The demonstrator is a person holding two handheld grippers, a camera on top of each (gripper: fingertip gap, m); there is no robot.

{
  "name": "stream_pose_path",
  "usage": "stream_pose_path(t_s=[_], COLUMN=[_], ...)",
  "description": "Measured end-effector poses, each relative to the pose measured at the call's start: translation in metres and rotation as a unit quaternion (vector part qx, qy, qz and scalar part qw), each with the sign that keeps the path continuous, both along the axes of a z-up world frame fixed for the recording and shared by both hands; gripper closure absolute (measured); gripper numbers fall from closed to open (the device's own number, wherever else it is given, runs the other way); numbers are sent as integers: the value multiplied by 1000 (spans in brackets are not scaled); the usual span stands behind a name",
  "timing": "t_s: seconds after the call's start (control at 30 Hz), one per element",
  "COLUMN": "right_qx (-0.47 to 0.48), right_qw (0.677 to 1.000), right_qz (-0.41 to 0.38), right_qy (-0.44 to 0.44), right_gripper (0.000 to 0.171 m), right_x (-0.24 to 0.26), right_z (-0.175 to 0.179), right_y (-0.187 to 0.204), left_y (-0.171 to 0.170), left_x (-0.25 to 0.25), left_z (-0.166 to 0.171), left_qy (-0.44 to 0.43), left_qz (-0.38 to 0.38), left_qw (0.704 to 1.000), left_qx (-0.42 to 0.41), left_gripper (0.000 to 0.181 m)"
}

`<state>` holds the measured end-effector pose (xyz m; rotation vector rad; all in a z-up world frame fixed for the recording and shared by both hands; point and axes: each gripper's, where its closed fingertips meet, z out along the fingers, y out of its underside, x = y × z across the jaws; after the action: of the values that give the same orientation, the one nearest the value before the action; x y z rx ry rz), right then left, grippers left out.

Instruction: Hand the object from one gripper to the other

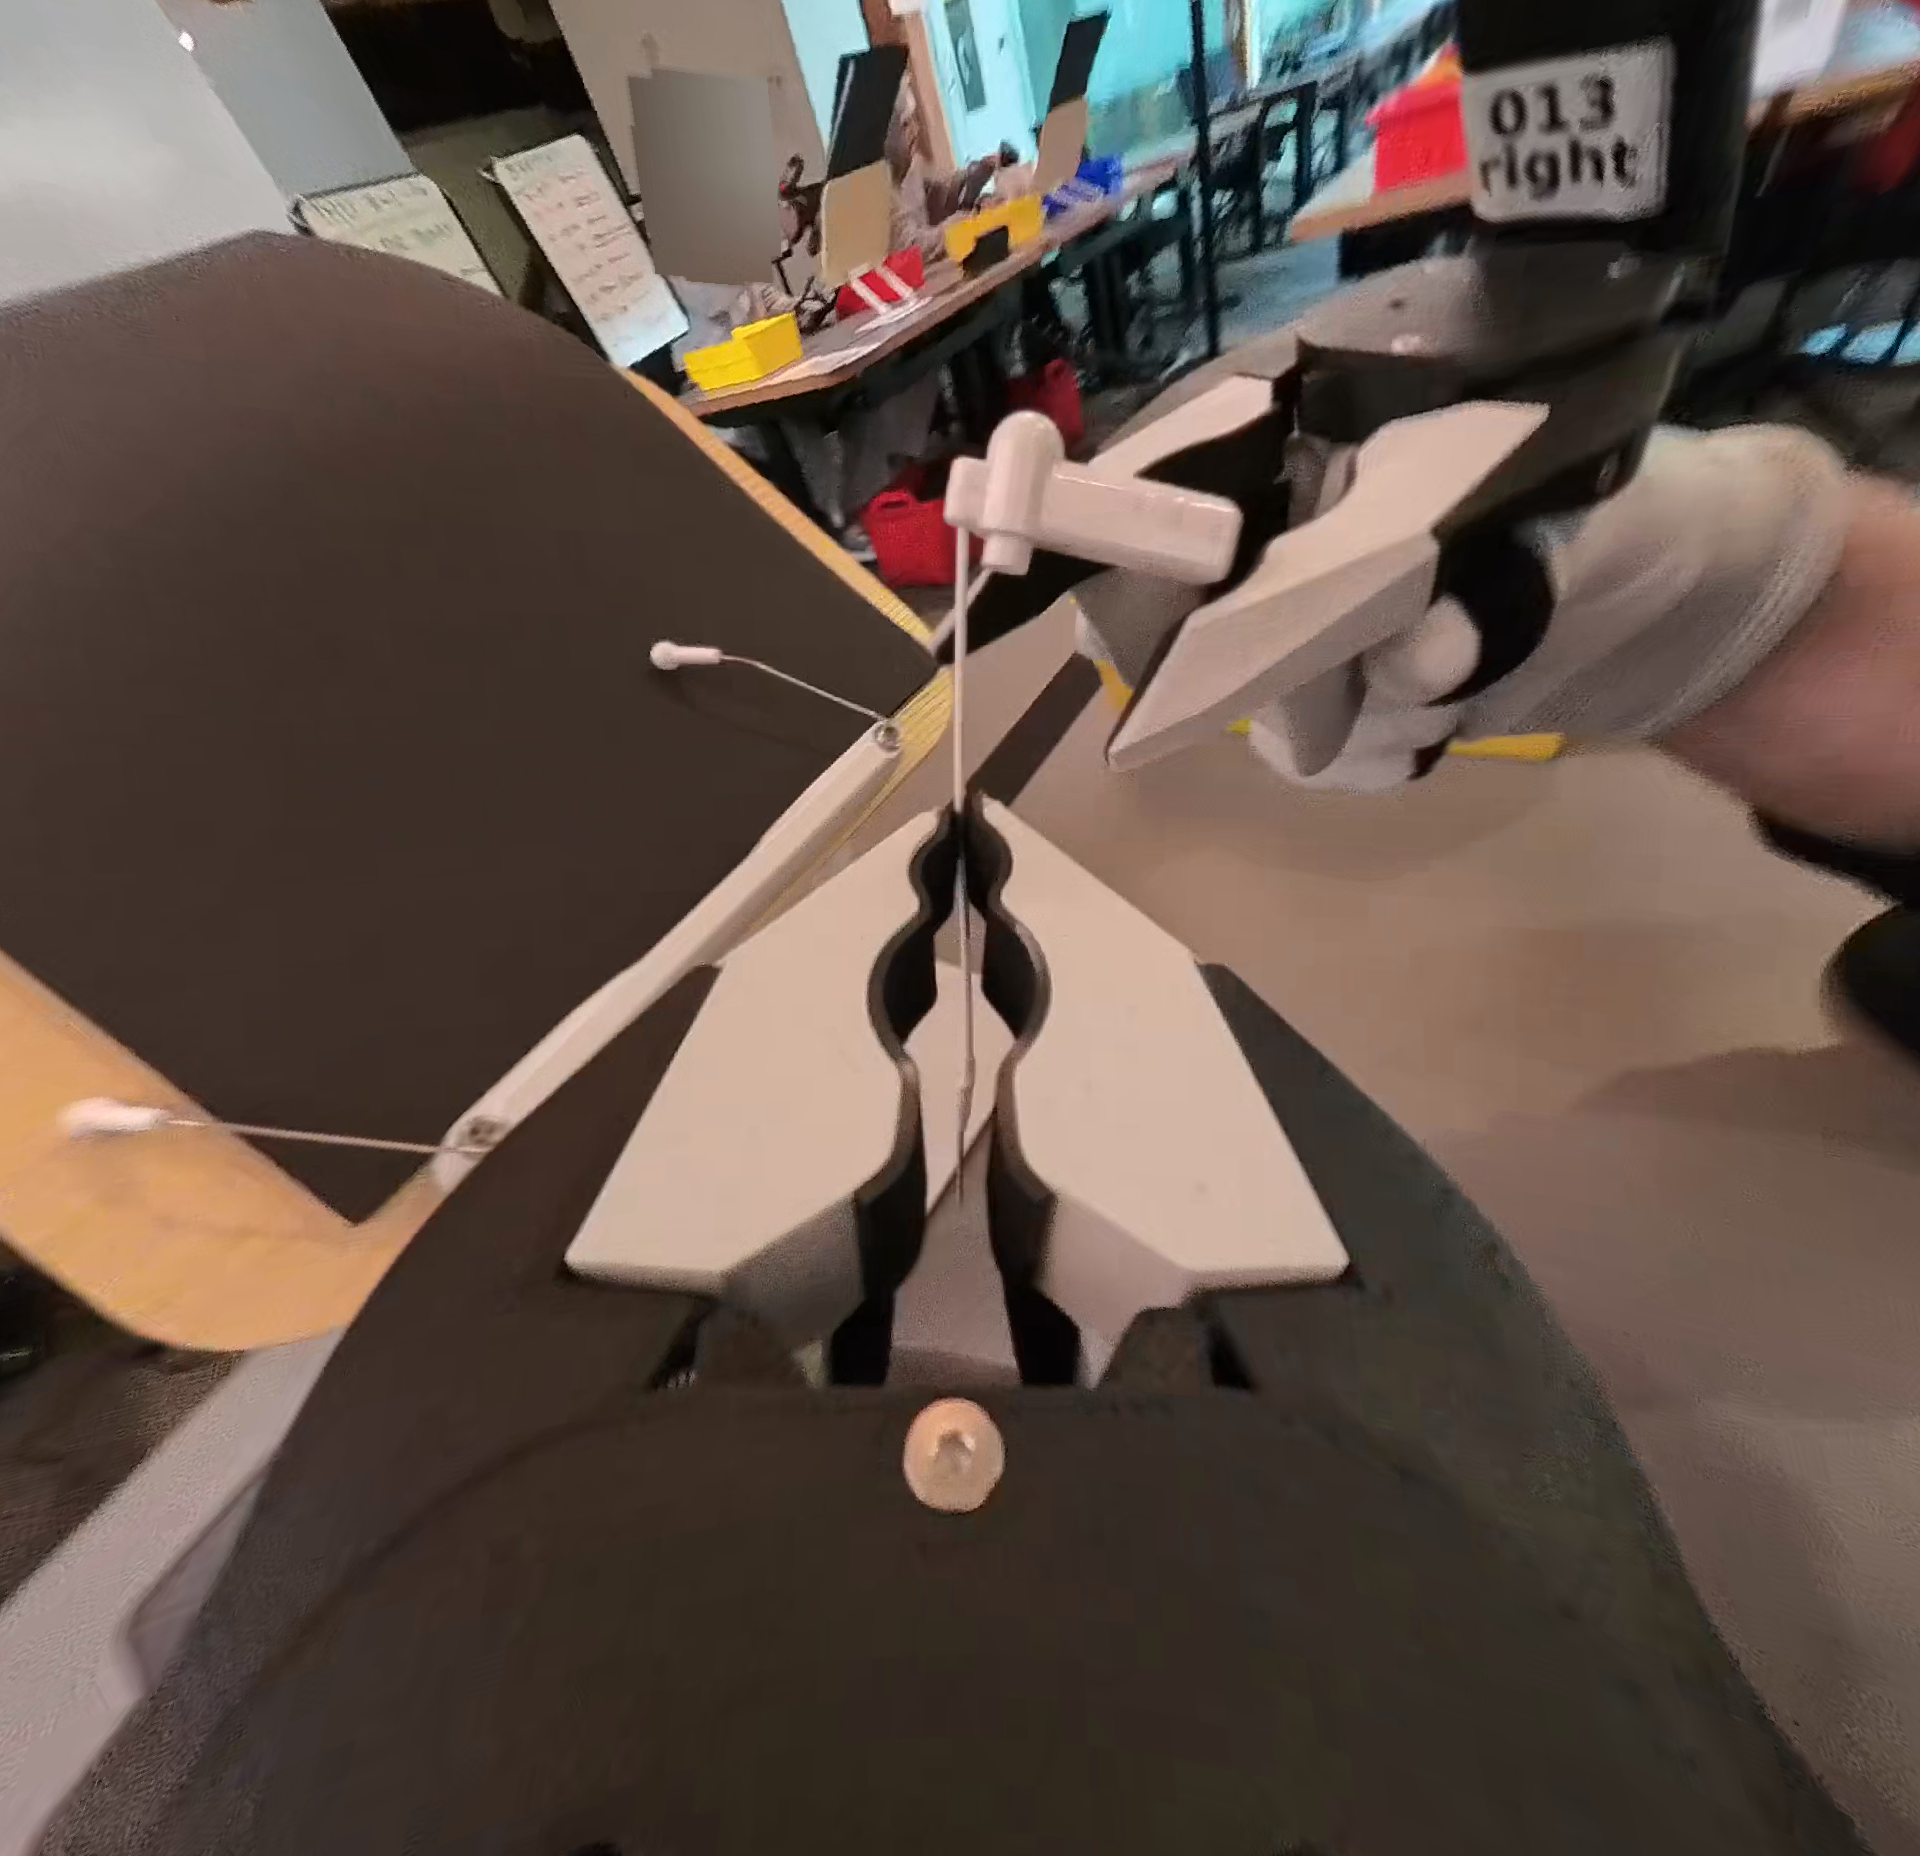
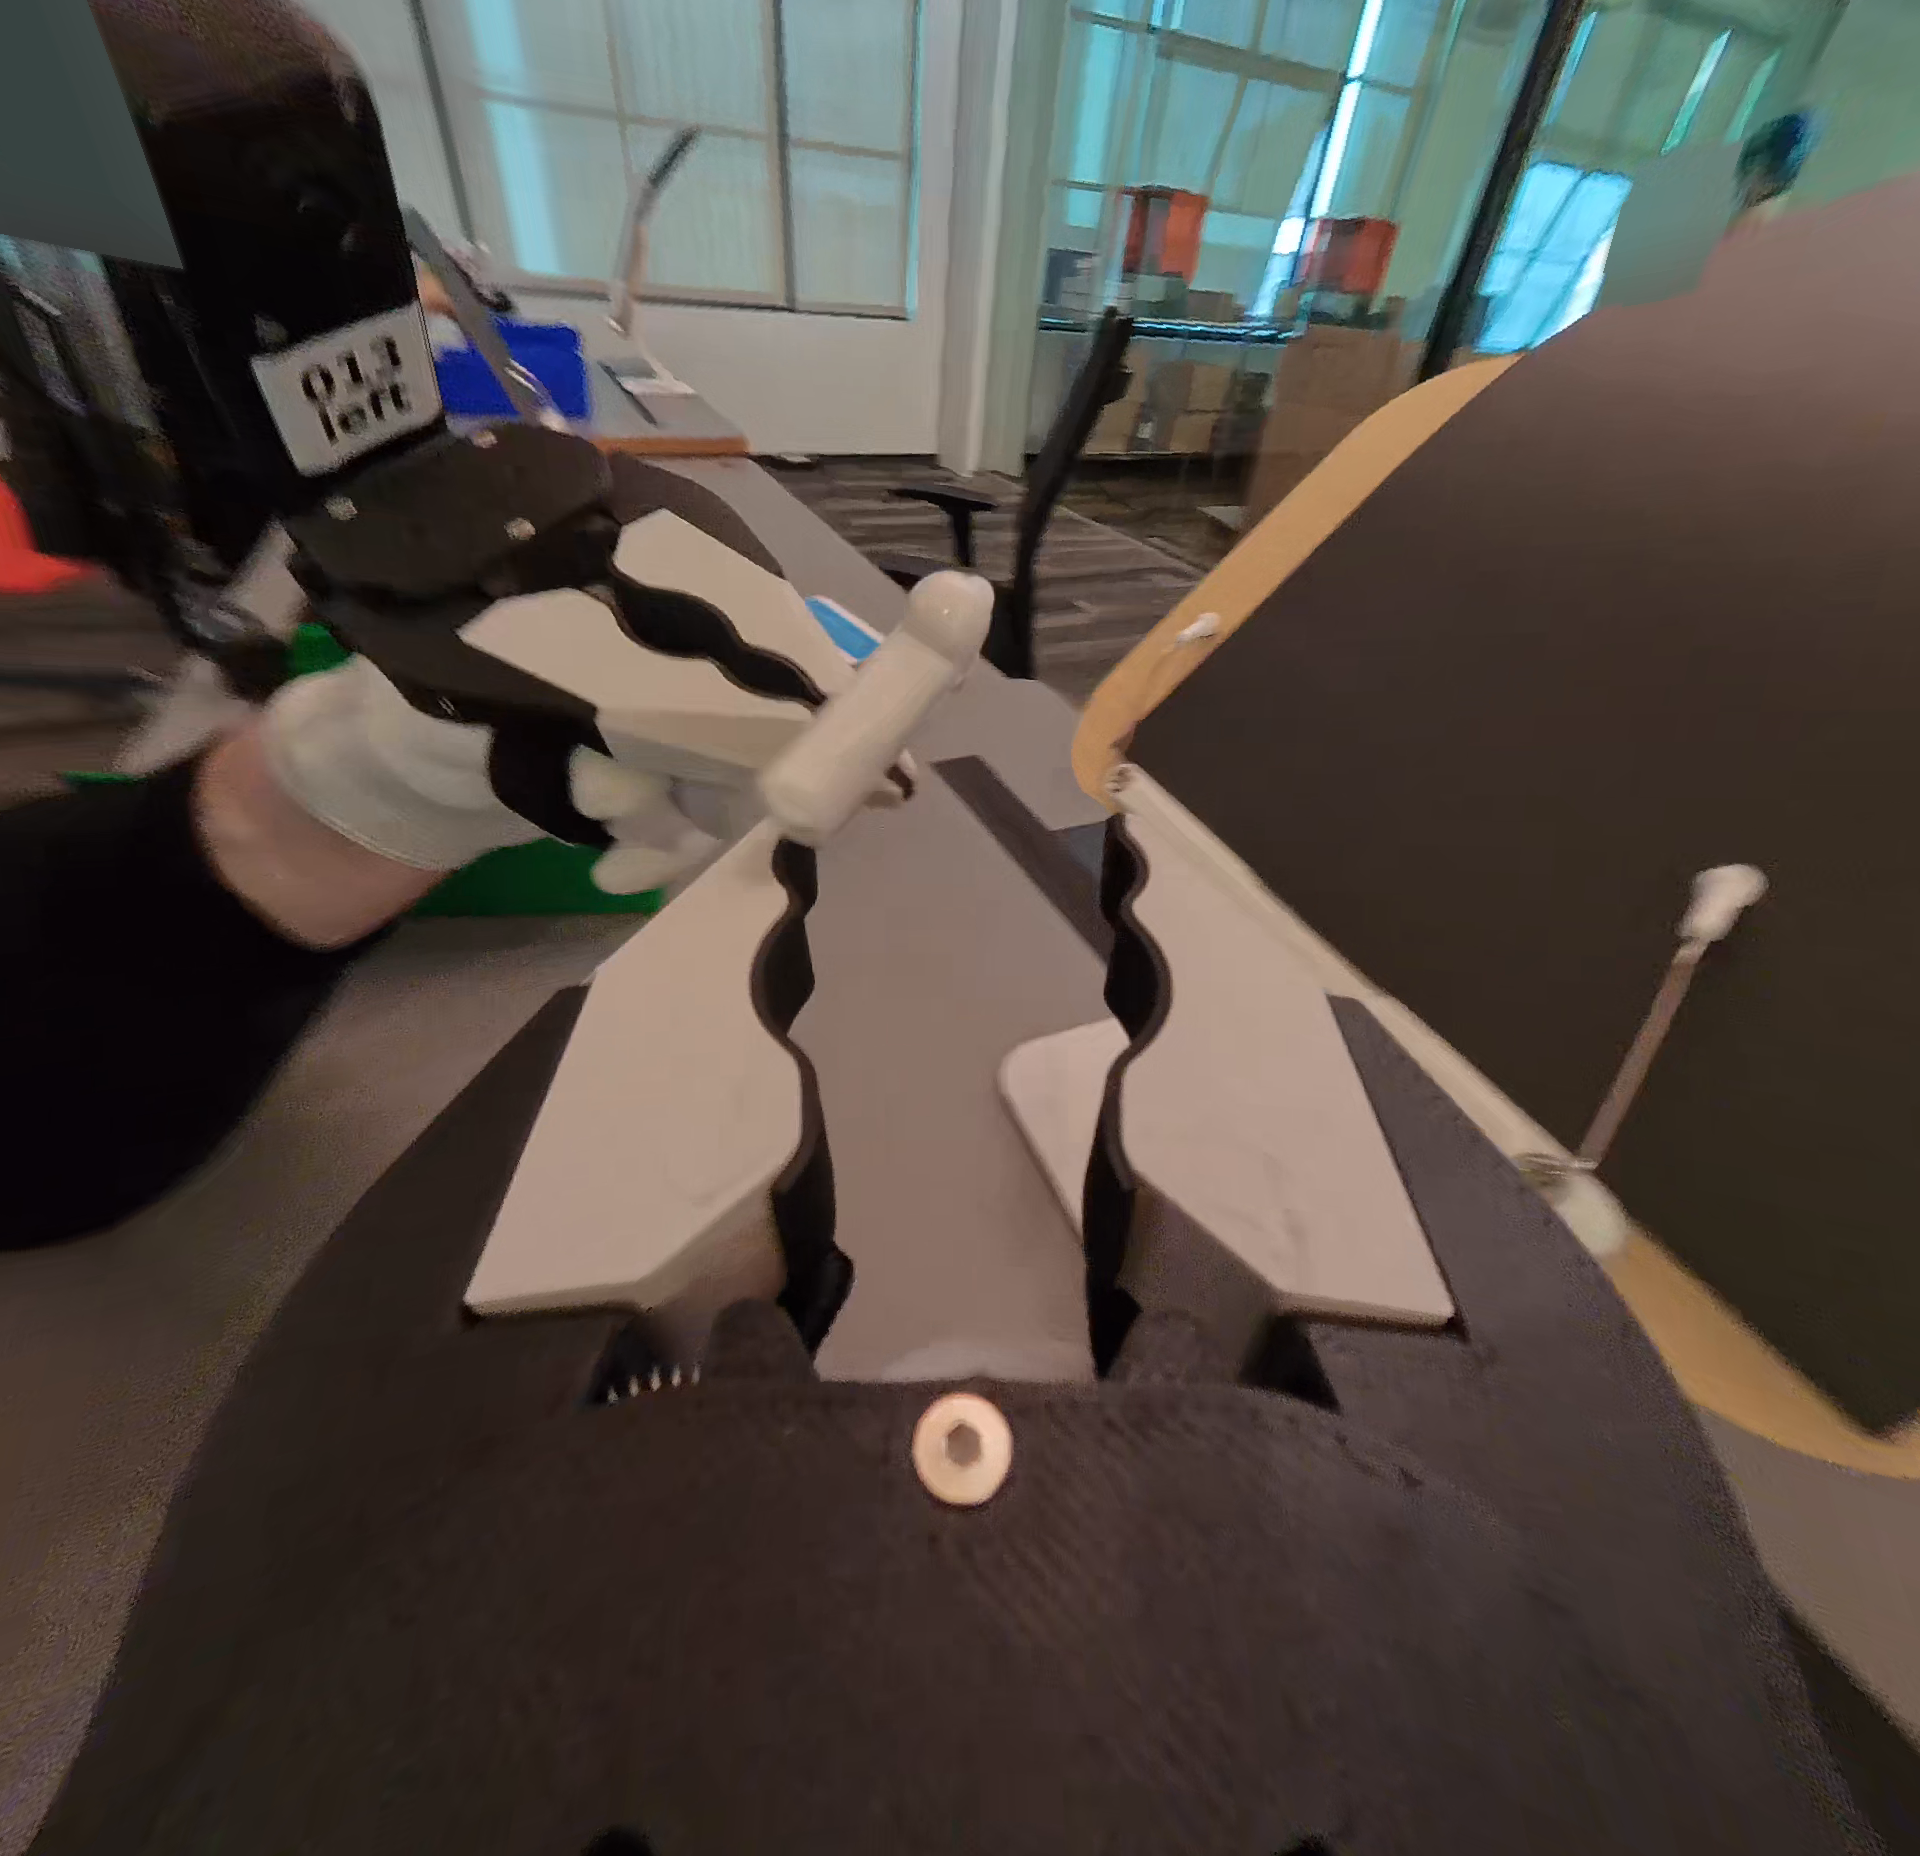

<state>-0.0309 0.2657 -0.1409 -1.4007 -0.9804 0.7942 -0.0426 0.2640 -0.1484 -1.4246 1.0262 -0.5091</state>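
Observation:
The object is a white plastic tag [image 1: 1091,505] with a thin wire pin hanging from it. My left gripper [image 1: 966,819] is shut on the wire, and the tag stands above its fingertips. My right gripper [image 1: 1029,700] comes in from the upper right, held by a gloved hand [image 1: 1621,601]. Its jaws are open on either side of the tag's body and do not grip it. In the right wrist view my right gripper [image 2: 945,838] is open, the tag [image 2: 873,710] lies just beyond its left fingertip, and the left gripper [image 2: 883,772] holds it from the left.
A black panel with a tan edge [image 1: 364,611] stands close by, with white-tipped wires [image 1: 686,655] fixed to a white bar; it also shows in the right wrist view [image 2: 1558,767]. A grey table top [image 1: 1455,975] lies below. A white flat card [image 2: 1049,1110] lies on it. Less than 4 cm separates the two grippers' tips.

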Motion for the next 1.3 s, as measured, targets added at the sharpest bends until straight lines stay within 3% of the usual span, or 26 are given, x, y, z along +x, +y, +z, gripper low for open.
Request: stream_pose_path(t_s=[0.1,0.23,0.47,0.57,0.7,0.83,0.93,1.13,1.3], right_qx=[135,311,344,319,310,307,262,32,-119], right_qw=[987,933,898,914,921,923,943,991,958], right_qz=[-79,-152,-221,-212,-208,-211,-190,-70,14], right_qy=[-35,-98,-163,-135,-112,-103,-78,111,259], right_gripper=[113,110,118,124,158,160,160,160,160], right_x=[13,15,15,15,14,17,16,14,19], right_z=[17,32,23,23,27,31,30,34,39], right_y=[8,3,19,19,16,16,15,12,14], left_y=[-2,-4,-13,-22,-25,-28,-30,-39,-3], left_x=[1,5,11,14,16,19,19,-4,-42], left_z=[6,8,9,13,11,10,15,54,64], left_qy=[-68,-116,-109,-109,-95,-93,-90,-126,-130], left_qz=[-32,-58,-73,-94,-98,-103,-97,-92,35], left_qw=[996,987,986,984,985,984,988,987,983], left_qx=[-57,-99,-102,-106,-105,-108,-80,35,127], left_gripper=[181,181,181,181,181,181,181,165,173])
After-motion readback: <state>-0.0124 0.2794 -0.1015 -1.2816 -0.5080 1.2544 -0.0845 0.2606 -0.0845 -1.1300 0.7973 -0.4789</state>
